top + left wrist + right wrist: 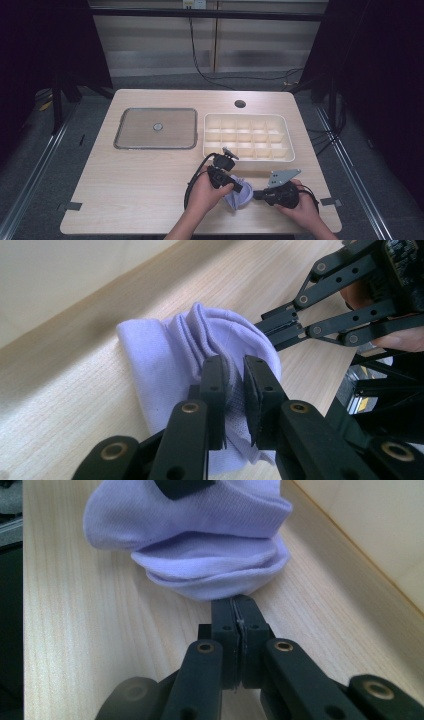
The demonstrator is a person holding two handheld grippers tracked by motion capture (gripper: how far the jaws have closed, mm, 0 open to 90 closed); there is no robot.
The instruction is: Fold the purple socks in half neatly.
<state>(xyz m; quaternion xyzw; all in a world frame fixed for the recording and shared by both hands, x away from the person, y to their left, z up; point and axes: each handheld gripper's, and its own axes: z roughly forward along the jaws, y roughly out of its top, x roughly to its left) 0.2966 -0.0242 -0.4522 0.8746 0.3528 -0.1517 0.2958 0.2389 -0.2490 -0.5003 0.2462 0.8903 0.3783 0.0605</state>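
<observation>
Between the left gripper [234, 390]'s nearly closed jaws, folded lilac sock [200, 370] fabric is being pinched, seemingly to keep the roll tight. Just right, the right gripper [235, 612], jaws fully closed, is nipping its edge, near the compartment tray [287, 150].

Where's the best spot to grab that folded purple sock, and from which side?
Probably the thick folded edge of the purple sock, approached low along the table. The layers stack there, giving the jaws something to pinch. The left gripper already clamps the bundle; the right gripper touches that edge.
</observation>
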